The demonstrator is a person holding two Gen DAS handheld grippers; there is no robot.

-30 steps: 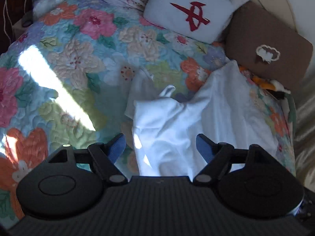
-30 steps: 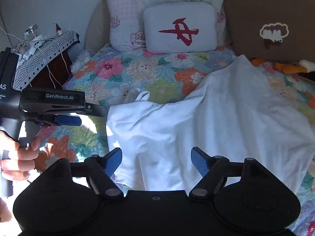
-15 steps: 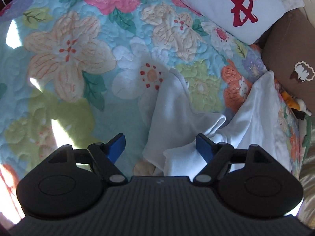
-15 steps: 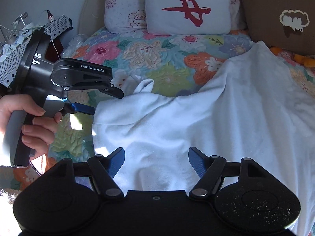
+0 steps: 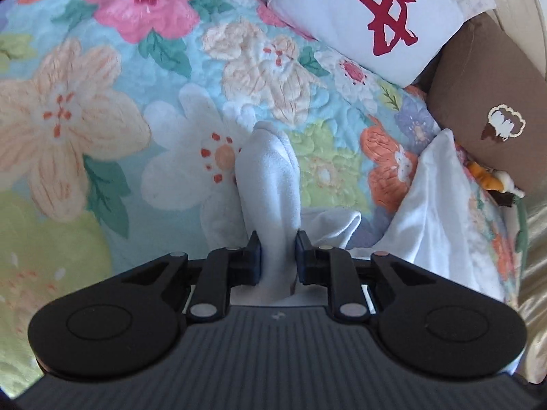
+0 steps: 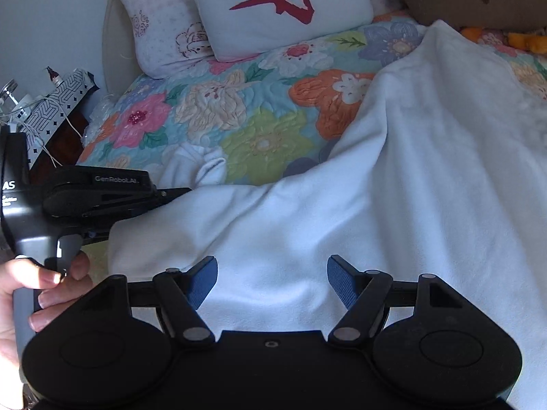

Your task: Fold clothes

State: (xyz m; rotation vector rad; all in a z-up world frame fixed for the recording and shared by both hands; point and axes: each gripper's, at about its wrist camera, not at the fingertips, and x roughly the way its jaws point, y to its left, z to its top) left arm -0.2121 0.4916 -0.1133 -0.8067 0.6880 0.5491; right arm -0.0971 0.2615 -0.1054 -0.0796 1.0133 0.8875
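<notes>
On the flowered bed, your left gripper has its jaws pinched on a fold of the white garment. Your right gripper hovers over the spread cloth, jaws wide.

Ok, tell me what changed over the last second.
The left claw moved in toward the white garment and shut on a bunched fold of it. The right claw came closer over the cloth but stayed open. The garment remains spread on the floral quilt.
</notes>
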